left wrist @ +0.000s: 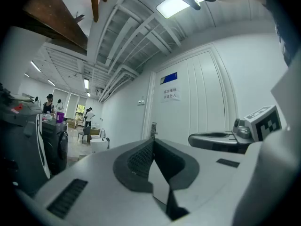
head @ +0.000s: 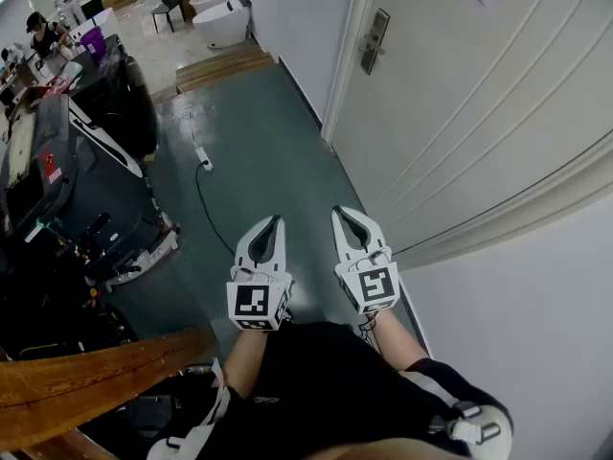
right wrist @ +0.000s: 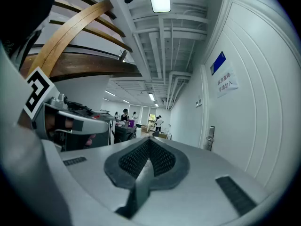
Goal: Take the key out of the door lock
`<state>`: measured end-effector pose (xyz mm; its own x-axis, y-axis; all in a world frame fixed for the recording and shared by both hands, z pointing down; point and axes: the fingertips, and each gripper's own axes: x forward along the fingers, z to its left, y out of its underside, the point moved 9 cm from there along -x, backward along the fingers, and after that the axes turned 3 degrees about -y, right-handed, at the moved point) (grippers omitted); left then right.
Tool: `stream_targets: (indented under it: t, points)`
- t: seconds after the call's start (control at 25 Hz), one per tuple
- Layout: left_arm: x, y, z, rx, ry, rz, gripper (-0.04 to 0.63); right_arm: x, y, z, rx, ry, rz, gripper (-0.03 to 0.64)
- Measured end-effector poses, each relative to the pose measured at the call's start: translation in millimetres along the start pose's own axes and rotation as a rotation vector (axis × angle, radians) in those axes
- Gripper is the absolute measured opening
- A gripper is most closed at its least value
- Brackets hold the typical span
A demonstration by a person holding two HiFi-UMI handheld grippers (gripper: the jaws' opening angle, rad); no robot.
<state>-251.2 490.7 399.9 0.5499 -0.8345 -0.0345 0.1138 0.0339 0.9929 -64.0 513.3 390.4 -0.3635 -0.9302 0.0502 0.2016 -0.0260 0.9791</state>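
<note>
A white door [head: 479,94] stands on the right, with a dark lock plate and handle [head: 374,39] near its far edge. The same lock [right wrist: 210,138] shows small in the right gripper view, and again as the lock [left wrist: 153,130] in the left gripper view. No key can be made out at this distance. My left gripper [head: 277,220] and right gripper [head: 339,213] are held side by side in front of my body, well short of the lock. Both have their jaws shut with nothing between them.
A blue sign and a paper notice [right wrist: 223,74] hang on the door. Dark machines and a desk [head: 67,180] fill the left. A power strip and cable [head: 203,161] lie on the green floor. A wooden rail [head: 86,377] crosses low left. People [head: 43,36] stand far back.
</note>
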Motion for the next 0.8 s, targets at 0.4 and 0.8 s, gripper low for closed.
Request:
stream_targets:
  t: [0.4,0.8]
  points:
    - [2,32,40,-0.063,0.029,0.096,0.023,29,33,23,0.245,-0.044,0.044,0.117]
    - [61,42,76,-0.054,-0.034,0.142,0.023,93,54,-35,0.268,-0.037,0.056,0.235]
